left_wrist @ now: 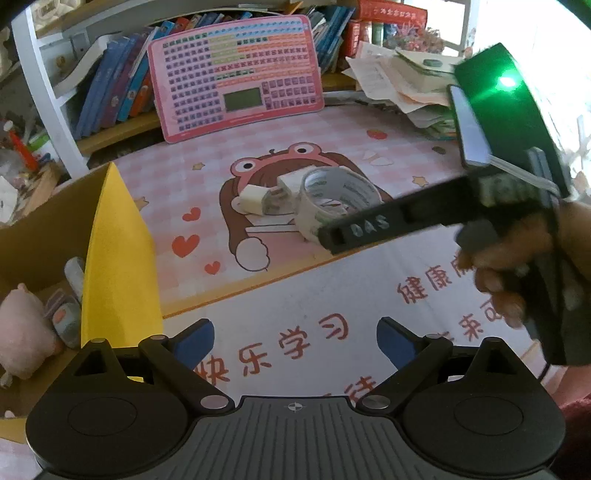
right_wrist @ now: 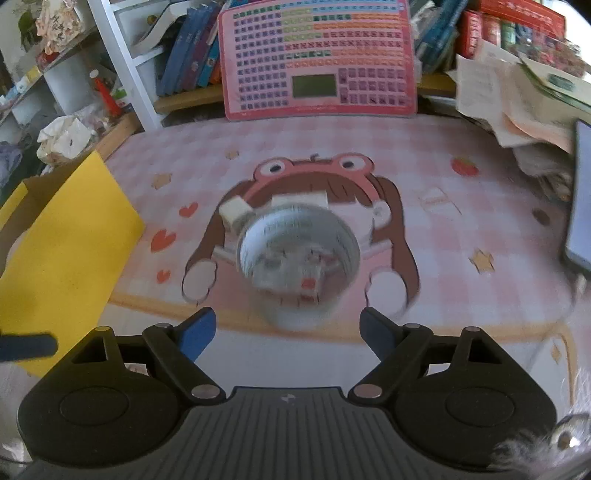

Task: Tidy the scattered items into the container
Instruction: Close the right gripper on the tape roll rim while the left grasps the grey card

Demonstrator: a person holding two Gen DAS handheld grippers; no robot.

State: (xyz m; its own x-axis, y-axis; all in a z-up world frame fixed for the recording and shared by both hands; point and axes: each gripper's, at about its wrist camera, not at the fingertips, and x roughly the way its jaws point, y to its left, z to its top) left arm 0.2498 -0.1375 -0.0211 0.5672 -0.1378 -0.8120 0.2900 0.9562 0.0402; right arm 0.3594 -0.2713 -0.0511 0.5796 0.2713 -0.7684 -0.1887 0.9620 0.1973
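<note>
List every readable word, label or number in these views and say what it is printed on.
"DAS" (or "OAS"): on the right gripper's black finger.
"快乐学习": red print on the desk mat.
"健康": red print on the same mat, cut off by the hand.
Pink key chart, tape roll, book spines, red boxes: too small or blurred to read.

The left claw (left_wrist: 295, 343) hangs with its blue-padded jaws apart and nothing between them, over the pink cartoon-printed tabletop (left_wrist: 332, 140). A clear roll of packing tape (left_wrist: 338, 203) stands on it, touching a white plug-like block (left_wrist: 255, 199). At left, a yellow-flapped cardboard box (left_wrist: 110, 258) holds a pink plush toy (left_wrist: 22, 332). The right claw (left_wrist: 369, 229), held by a hand (left_wrist: 517, 266), reaches just in front of the tape.
</note>
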